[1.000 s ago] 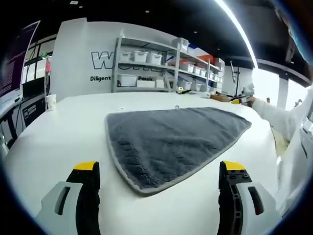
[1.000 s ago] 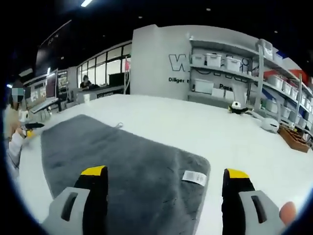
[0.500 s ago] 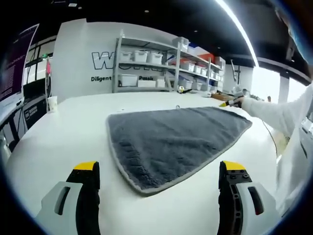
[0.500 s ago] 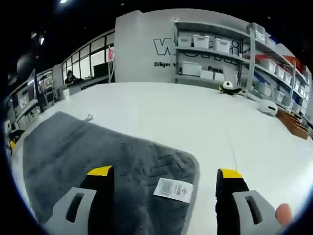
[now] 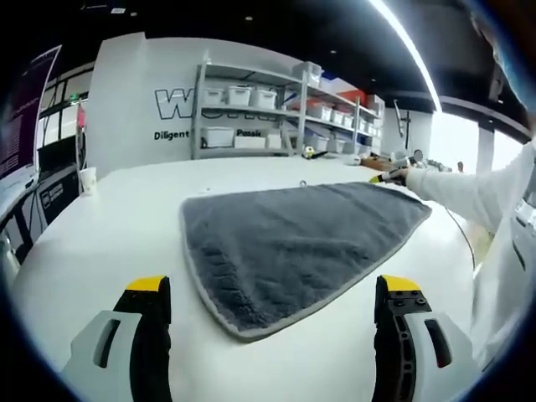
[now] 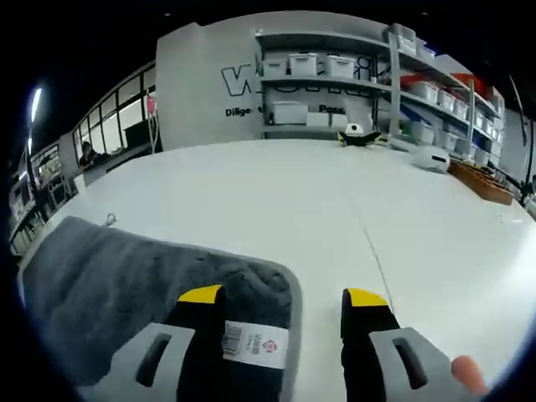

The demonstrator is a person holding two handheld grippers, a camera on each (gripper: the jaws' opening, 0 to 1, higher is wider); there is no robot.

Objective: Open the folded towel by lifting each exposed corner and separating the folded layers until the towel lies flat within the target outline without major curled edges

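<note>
White table [image 5: 100, 226] carries the grey towel [image 5: 293, 243], folded, with shelving [image 5: 251, 109] at 12 o'clock behind it. Your left gripper [image 5: 272, 289] hangs above the towel's near corner, jaws wide, nothing held. Your right gripper [image 6: 283, 295] sits at the towel's tagged corner, jaws narrower, the white label [image 6: 254, 343] between them at 6 o'clock; grip cannot be confirmed.

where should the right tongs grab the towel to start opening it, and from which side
Grip the rounded corner carrying the white label, since the right tongs already straddle it with jaws open. Come in from the bare table side, sliding one jaw under the grey towel edge; that corner looks like a free top layer, so it should peel back.
</note>
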